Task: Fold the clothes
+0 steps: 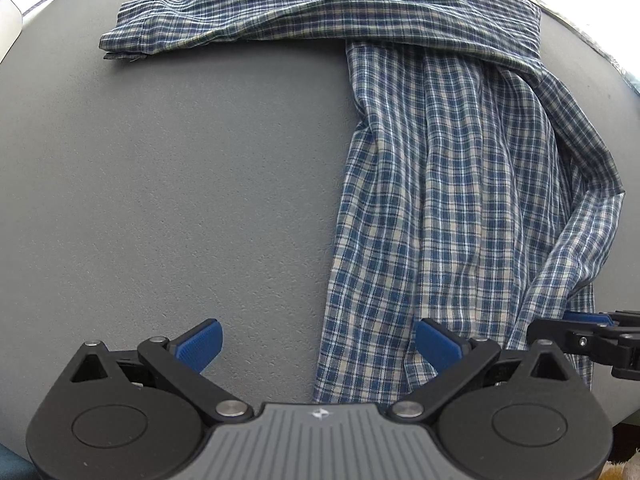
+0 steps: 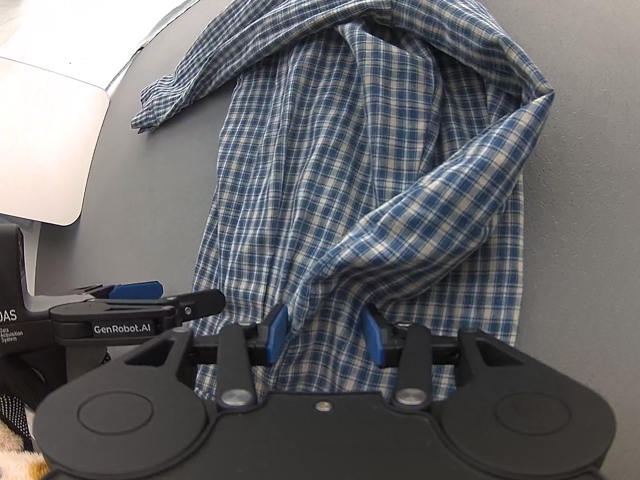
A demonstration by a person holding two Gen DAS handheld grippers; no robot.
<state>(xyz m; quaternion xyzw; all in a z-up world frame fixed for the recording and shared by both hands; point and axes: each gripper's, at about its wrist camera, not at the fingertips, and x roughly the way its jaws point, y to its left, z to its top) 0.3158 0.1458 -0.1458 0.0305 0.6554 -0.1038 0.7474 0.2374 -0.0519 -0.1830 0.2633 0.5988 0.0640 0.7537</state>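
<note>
Tongs first: my right tongs (image 2: 325, 330) have a bunched end of sleeve (image 2: 420, 216) sitting between the blue pads (image 2: 276, 334), but the pads stand apart and I can't confirm they're pinching it, so can't tell if it's gripped or just draped. Left tongs (image 1: 318, 346) are spread wide, holding nothing, parked at the near hem with the left pad over bare tabletop (image 1: 160, 184) and the right pad over cloth.

Plaid shirt (image 1: 440, 184) lies lengthwise away from me on the tabletop, body wrinkled. The right-side sleeve is doubled back diagonally over the body toward me, which I read as a sleeve fold under way. The other sleeve (image 1: 224, 24) lies out flat to the left at the far end, not yet folded in.

Left tongs look staged to pin or take the hem once the sleeve is laid.

Tabletop is matte grey, rounded edge. Pale white panel (image 2: 52, 120) just beyond its left rim; room otherwise blown out.
</note>
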